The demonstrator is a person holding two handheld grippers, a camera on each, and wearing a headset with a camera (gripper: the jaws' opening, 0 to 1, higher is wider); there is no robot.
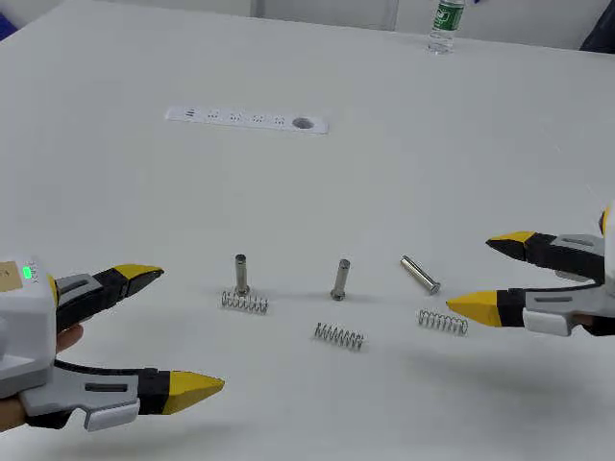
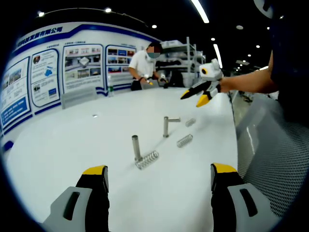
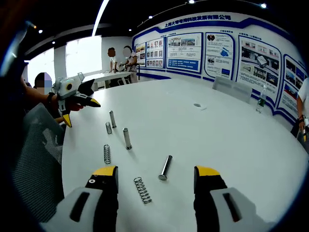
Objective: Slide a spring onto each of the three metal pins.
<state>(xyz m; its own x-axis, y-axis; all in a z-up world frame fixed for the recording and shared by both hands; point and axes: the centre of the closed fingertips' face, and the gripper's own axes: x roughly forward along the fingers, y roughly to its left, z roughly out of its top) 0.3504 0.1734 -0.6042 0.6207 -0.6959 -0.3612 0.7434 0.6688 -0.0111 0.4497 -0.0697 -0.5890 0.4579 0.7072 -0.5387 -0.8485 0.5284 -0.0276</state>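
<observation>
Smooth white worktop [image 1: 384, 173] carrying cylindrical metal pins: middle pin [image 1: 340, 279] standing upright, left pin [image 1: 240, 274] standing beside it, right pin [image 1: 420, 274] lying flat. Coiled wire springs [image 1: 338, 335] lying loose just before them. Yellow-tipped left claw [image 1: 190, 329] and right claw [image 1: 470, 274] gaping wide, gripping nothing.

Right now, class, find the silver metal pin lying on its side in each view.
Head view: the lying silver metal pin, right of centre, rightmost pin.
Left gripper view: pin near the centre.
Right gripper view: pin low centre.
Shared landmark: the coiled metal spring beside it.
</observation>
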